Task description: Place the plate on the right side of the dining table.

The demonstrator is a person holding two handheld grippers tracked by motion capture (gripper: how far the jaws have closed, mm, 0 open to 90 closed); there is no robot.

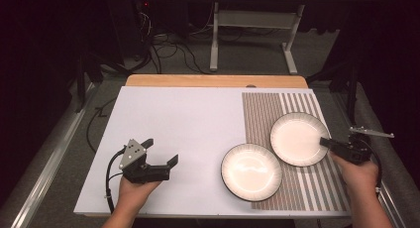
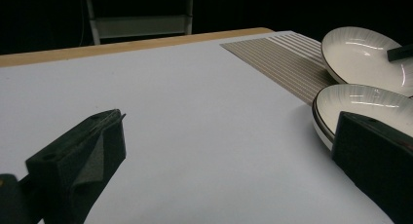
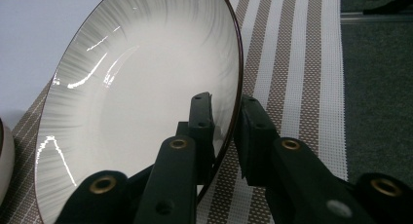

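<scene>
White table [image 1: 168, 119], one striped mat [image 1: 297, 183] at right, two plates on it. Right gripper [image 1: 331, 143] clamped on the far plate [image 1: 297, 139] rim; near plate [image 1: 251, 171] free. Left gripper [image 1: 161, 152] wide open, empty, lower left.

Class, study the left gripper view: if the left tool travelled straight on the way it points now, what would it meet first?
Probably the nearer plate: it lies just past the left tool, by the right-hand jaw. Depth is unclear; towards the other jaw the white table looks free.

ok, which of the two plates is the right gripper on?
The far plate, the one lying wholly on the striped mat. The right gripper has its jaws either side of that plate's rim. The near plate overhangs the mat's left edge and is untouched.
</scene>
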